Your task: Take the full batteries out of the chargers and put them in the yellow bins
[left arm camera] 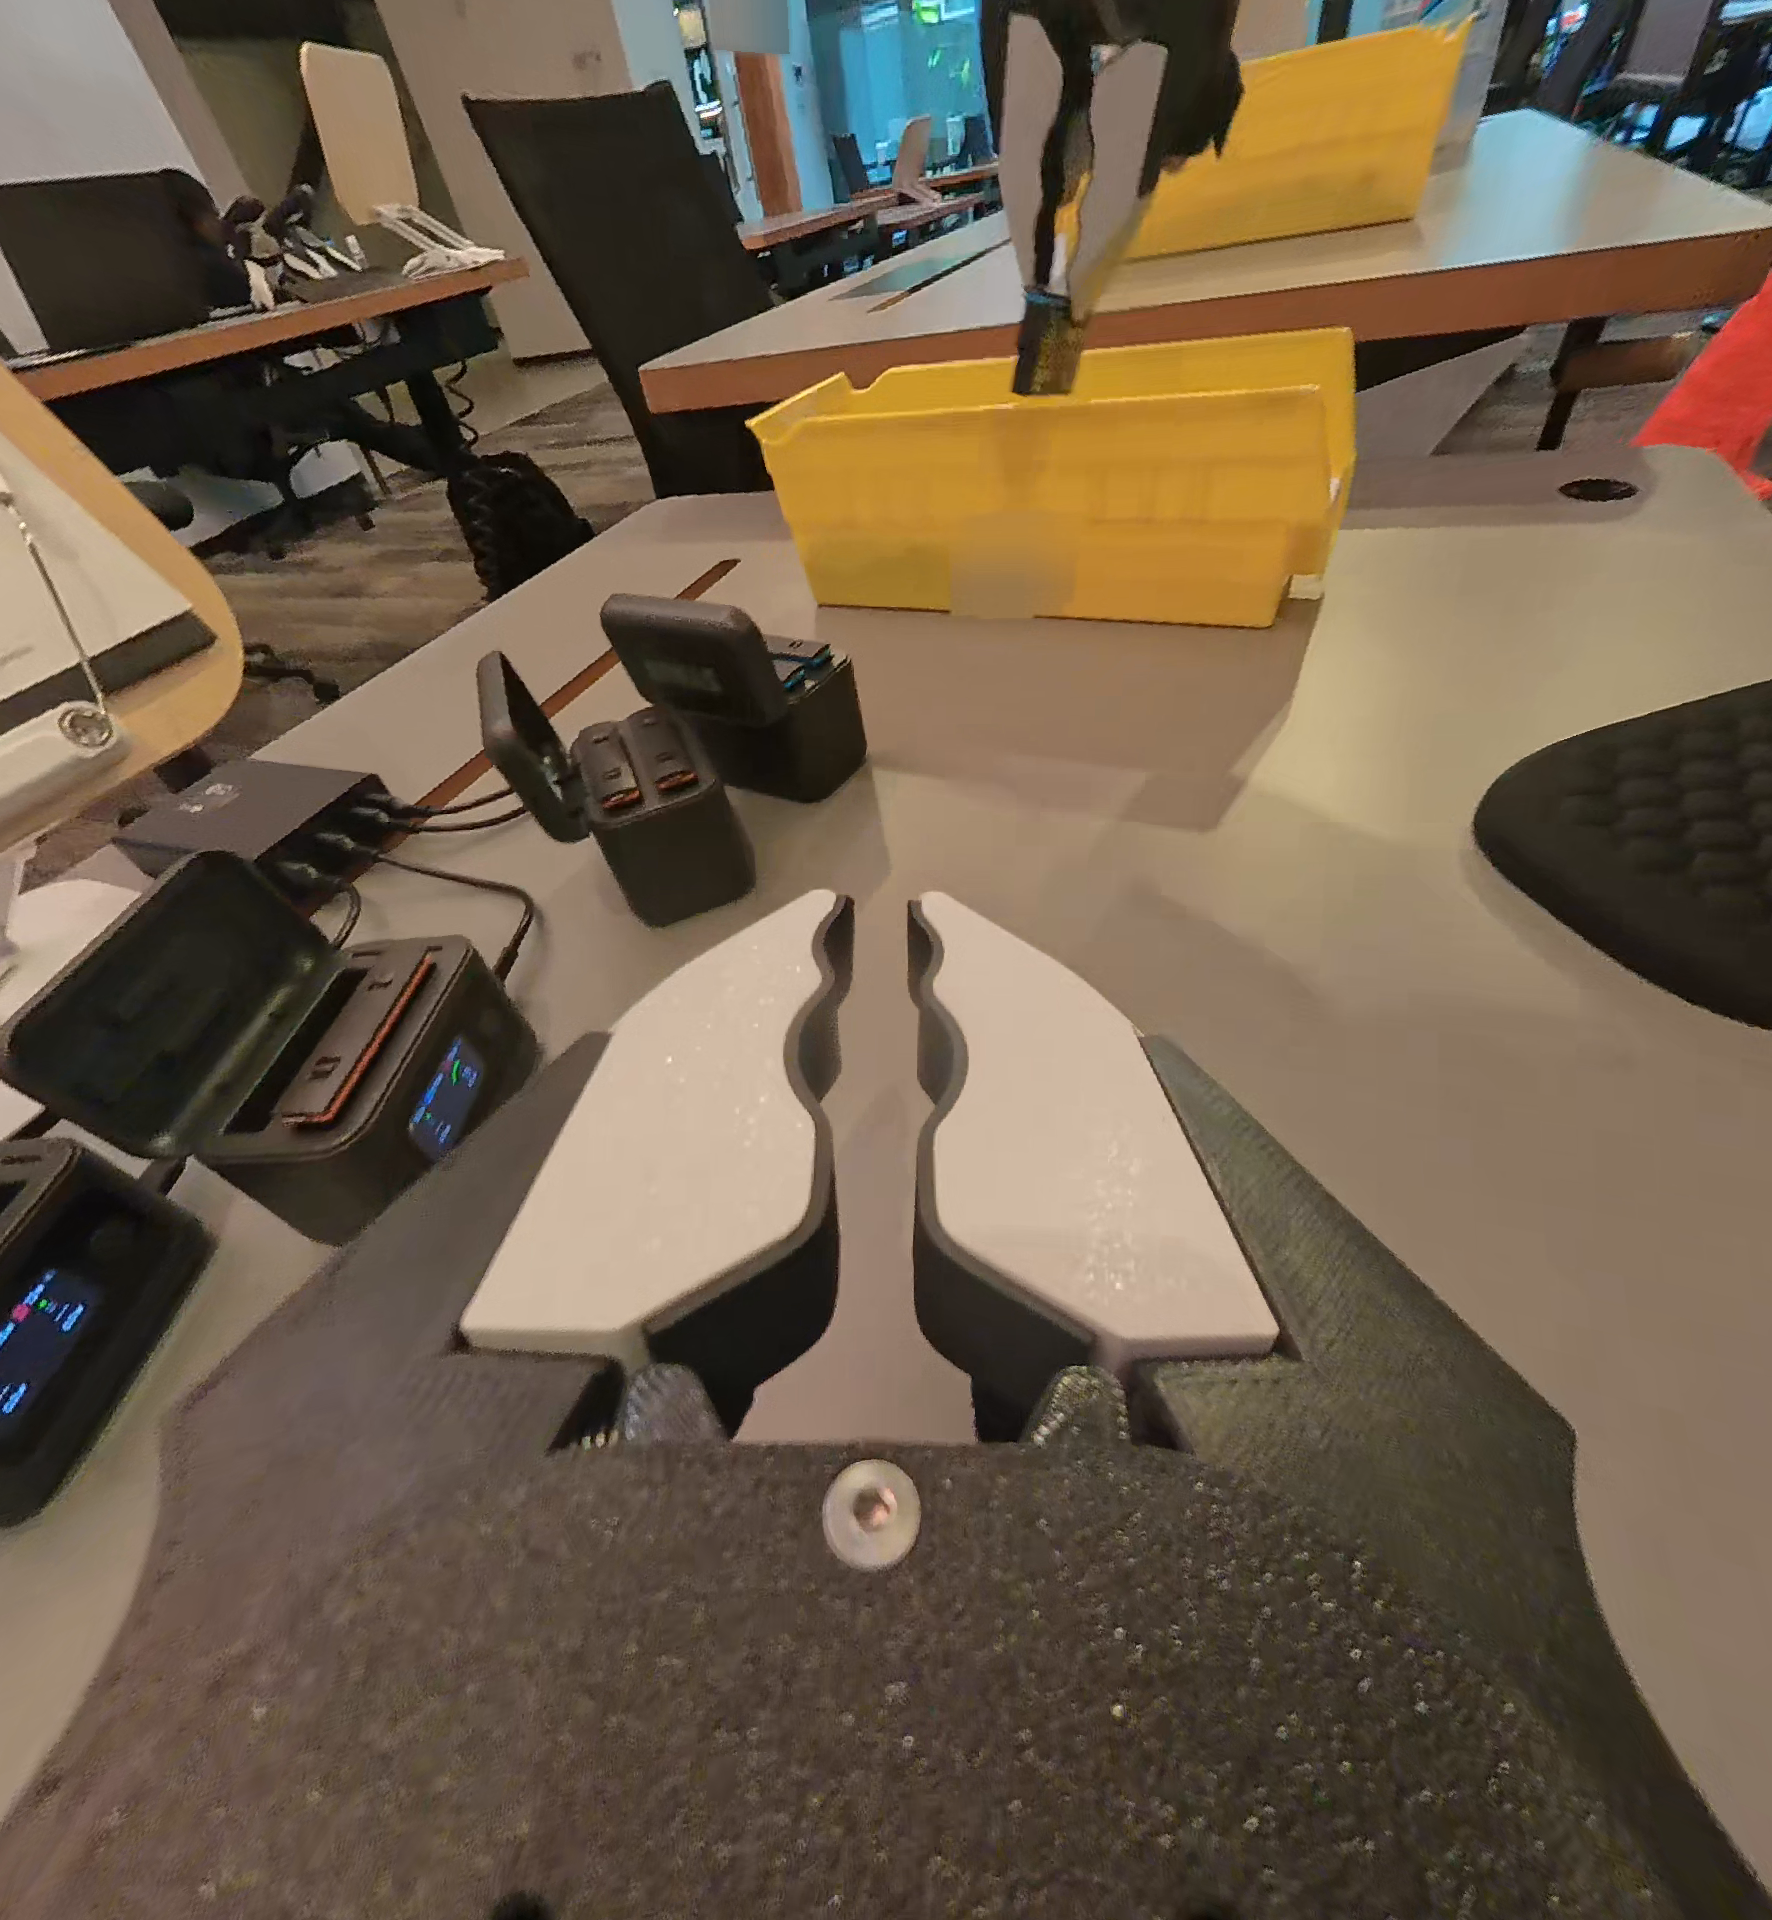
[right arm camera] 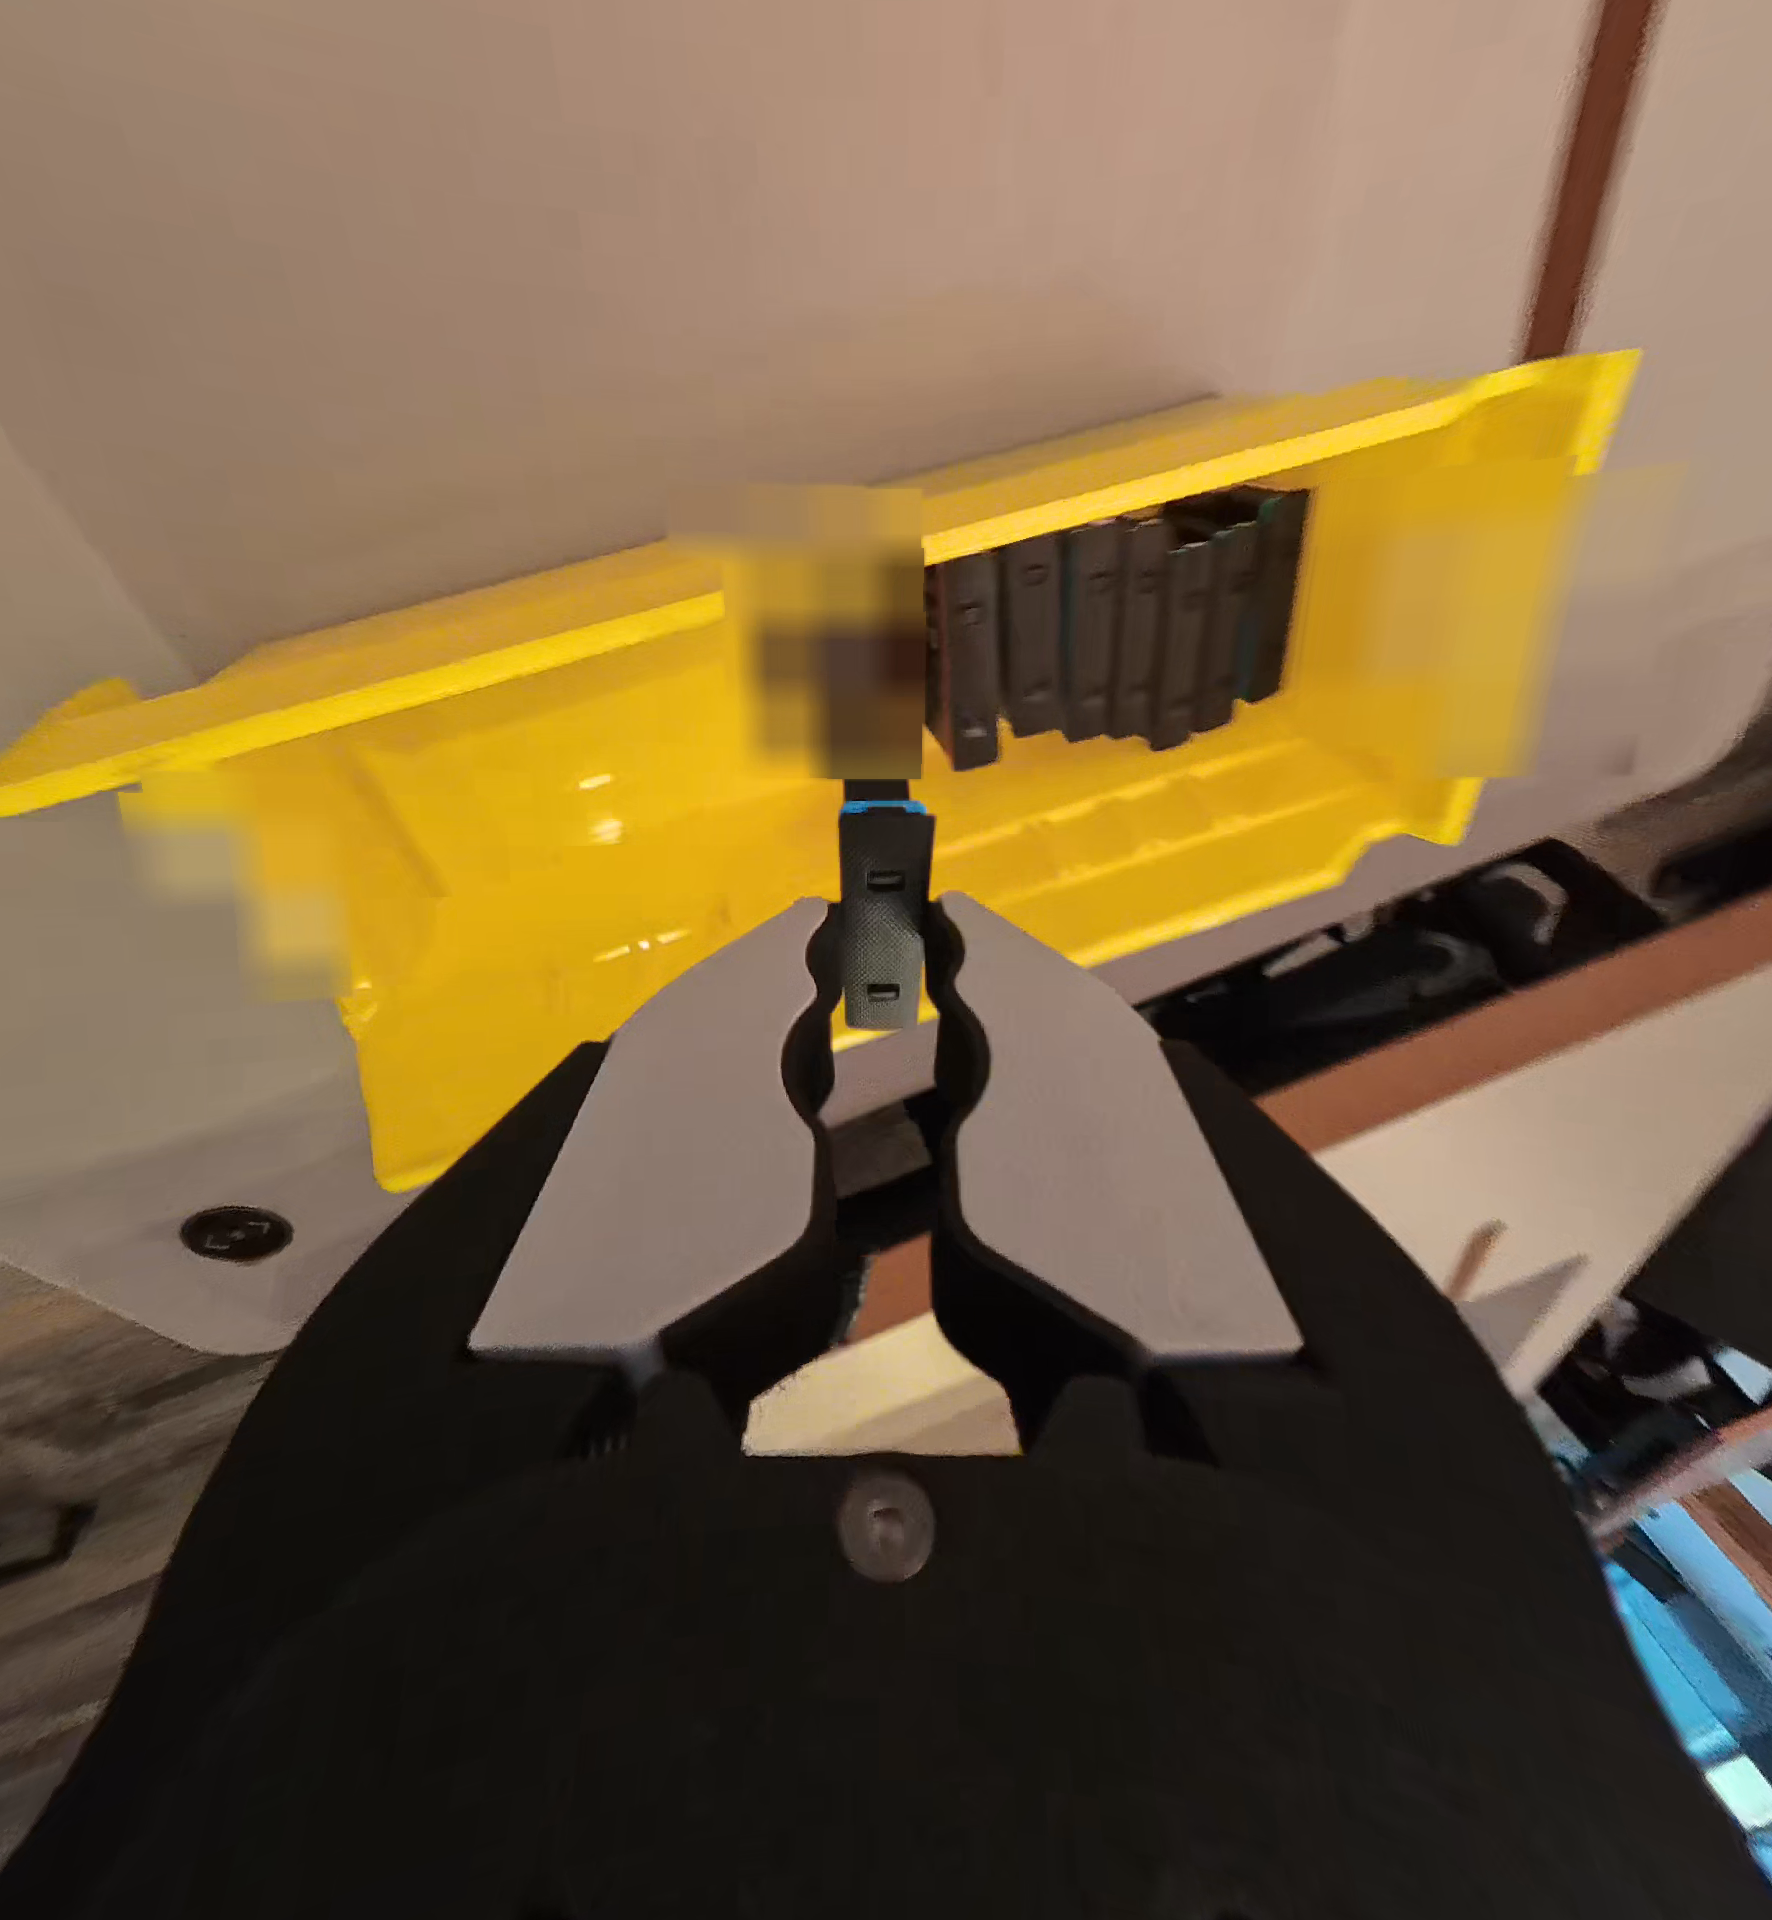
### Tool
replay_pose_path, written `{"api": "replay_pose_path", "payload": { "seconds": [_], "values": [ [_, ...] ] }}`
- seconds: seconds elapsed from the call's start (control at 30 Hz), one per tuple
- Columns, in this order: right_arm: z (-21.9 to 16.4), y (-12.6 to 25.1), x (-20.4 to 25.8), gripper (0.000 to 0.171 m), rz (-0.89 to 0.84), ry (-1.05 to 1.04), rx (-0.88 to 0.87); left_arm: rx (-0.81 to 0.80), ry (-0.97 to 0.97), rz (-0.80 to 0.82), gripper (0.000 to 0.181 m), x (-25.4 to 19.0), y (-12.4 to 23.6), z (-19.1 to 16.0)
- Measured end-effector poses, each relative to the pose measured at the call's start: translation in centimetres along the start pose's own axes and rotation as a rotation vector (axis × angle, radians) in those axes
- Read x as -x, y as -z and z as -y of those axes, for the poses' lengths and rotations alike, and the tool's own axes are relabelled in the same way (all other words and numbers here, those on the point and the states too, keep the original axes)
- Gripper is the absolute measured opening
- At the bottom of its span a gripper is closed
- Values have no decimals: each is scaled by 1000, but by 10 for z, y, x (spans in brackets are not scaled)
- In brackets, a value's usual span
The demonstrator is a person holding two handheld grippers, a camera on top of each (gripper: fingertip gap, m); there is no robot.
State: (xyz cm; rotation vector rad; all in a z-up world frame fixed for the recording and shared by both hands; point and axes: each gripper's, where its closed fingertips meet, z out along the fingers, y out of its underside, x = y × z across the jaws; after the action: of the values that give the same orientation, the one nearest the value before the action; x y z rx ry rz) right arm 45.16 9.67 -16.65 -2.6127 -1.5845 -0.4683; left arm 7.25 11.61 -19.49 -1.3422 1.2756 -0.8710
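Item one: our right gripper (right arm camera: 877,925), jaws pinching a dark battery (right arm camera: 884,935) by its narrow sides, blue-trimmed end pointing down. We hold it over the open yellow bin (right arm camera: 570,883), above the bare stretch of the bin floor. The left wrist view shows the same battery hanging just above the bin's rim.

Item two: the yellow bin, resting near the far edge of the grey bench (left arm camera: 1225,831). A row of dark batteries (right arm camera: 1121,623) stands on end against one long wall, toward one end of the bin.

Item three: our left gripper (left arm camera: 877,920), jaws holding nothing, a narrow gap between the tips, hovering over the middle of the bench.

Item four: chargers, lids up, along the left edge of the bench. One charger (left arm camera: 669,821) shows two orange-marked batteries seated; a second charger (left arm camera: 778,707) sits just behind it, toward the bin. A nearer charger (left arm camera: 362,1070) has a lit screen.

Item five: a second yellow bin (left arm camera: 1318,135) on a separate table beyond.
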Motion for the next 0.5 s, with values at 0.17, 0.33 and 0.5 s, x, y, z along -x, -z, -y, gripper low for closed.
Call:
{"api": "replay_pose_path", "payload": {
  "seconds": [0.17,0.33,0.5],
  "values": [
    [-2,-47,19,15,103,13,7,47,14,23,9,6,-4,-17],
    [0,-76,23,15,136,27,28,82,20,26,9,5,-9,-27],
    [6,-81,9,15,116,34,27,104,23,37,9,6,-10,-33]
  ]
}}
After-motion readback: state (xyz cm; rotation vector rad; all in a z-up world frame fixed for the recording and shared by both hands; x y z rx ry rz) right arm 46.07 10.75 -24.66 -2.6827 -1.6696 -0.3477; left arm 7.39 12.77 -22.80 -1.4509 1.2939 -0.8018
